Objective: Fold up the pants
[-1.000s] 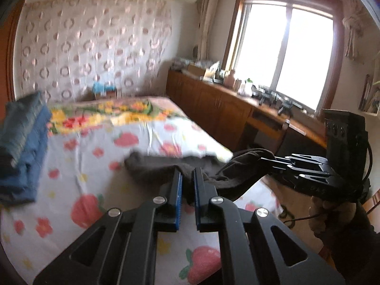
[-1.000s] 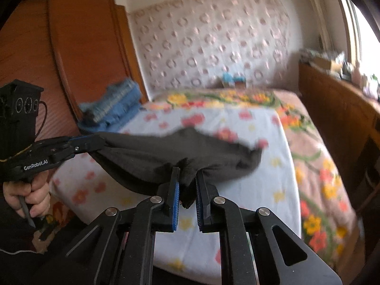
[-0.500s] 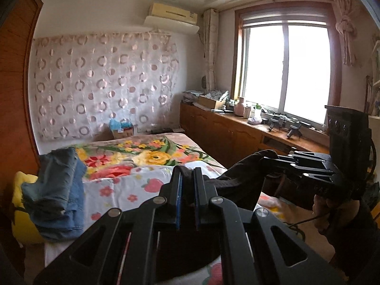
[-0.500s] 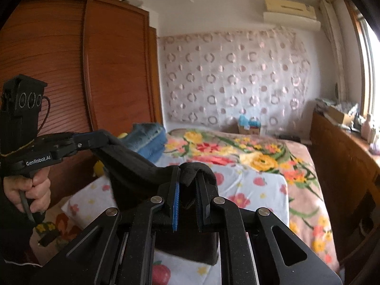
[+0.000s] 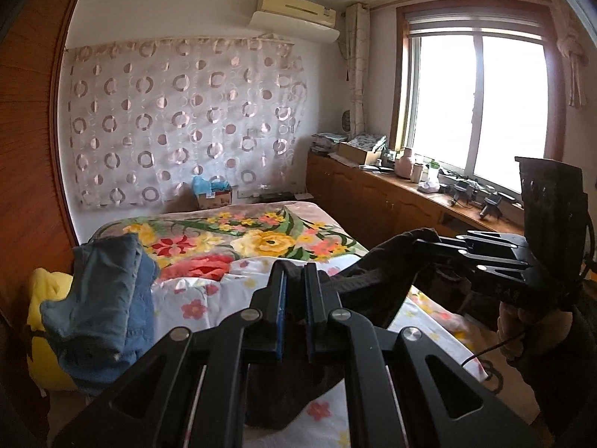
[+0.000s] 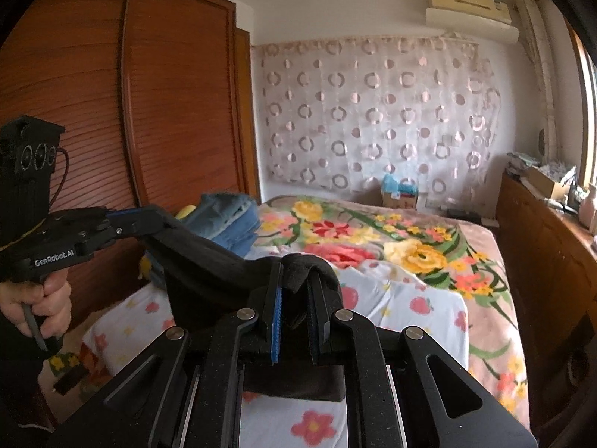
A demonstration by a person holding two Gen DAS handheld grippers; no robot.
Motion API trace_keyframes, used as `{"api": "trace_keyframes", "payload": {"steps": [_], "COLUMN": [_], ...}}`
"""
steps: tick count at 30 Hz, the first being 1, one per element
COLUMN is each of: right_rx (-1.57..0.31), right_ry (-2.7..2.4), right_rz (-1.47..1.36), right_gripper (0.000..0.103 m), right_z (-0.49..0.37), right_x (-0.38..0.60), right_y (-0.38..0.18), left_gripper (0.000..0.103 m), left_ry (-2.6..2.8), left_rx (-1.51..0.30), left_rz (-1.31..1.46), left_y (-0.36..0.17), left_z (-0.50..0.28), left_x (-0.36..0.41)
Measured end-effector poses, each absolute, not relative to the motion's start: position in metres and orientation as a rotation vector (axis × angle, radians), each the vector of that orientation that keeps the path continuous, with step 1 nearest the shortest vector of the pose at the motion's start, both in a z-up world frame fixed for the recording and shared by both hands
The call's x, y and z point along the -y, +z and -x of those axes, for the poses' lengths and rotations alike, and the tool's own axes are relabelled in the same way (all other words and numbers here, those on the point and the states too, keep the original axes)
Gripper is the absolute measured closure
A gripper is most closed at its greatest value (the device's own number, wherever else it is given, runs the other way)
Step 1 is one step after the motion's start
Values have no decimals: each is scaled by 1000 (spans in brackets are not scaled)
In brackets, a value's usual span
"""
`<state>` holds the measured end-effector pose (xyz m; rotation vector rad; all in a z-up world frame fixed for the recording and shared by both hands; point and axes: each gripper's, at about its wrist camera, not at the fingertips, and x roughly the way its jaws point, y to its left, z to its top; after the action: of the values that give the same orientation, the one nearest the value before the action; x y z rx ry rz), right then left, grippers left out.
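dark brown soft-knit pants | we hold them above the floral-sheet bed | left gripper and right gripper each pinching the top edge | limp, light, sags; grip the hem corners

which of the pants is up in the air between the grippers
The black pants, clamped by the left gripper and right gripper. The blue jeans lie stacked on the bed.

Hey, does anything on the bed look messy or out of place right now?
Mostly tidy. The blue jeans sit in a slumped pile at the bed's wardrobe-side edge, and the white strawberry sheet lies rumpled over the floral blanket.
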<state>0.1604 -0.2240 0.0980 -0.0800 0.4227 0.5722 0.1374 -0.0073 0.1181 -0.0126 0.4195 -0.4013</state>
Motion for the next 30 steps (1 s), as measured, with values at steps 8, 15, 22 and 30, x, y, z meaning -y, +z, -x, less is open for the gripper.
{"api": "trace_keyframes", "payload": {"steps": [8, 15, 22, 30], "right_rx": [-445, -449, -423, -520], "right_ry": [575, 565, 579, 613], "right_rz": [119, 121, 129, 129], "right_gripper": [95, 95, 95, 95], "right_z": [-240, -303, -330, -326], "right_x": [207, 201, 195, 189], "right_y": [107, 117, 133, 98], "left_gripper": [98, 98, 97, 97], "left_ry": [-374, -370, -344, -338], "left_rx": [-444, -427, -413, -487], "left_rz": [19, 19, 10, 10], "left_y": [120, 131, 133, 103], "left_z": [-215, -266, -277, -265], "left_x": [-6, -8, -12, -10]}}
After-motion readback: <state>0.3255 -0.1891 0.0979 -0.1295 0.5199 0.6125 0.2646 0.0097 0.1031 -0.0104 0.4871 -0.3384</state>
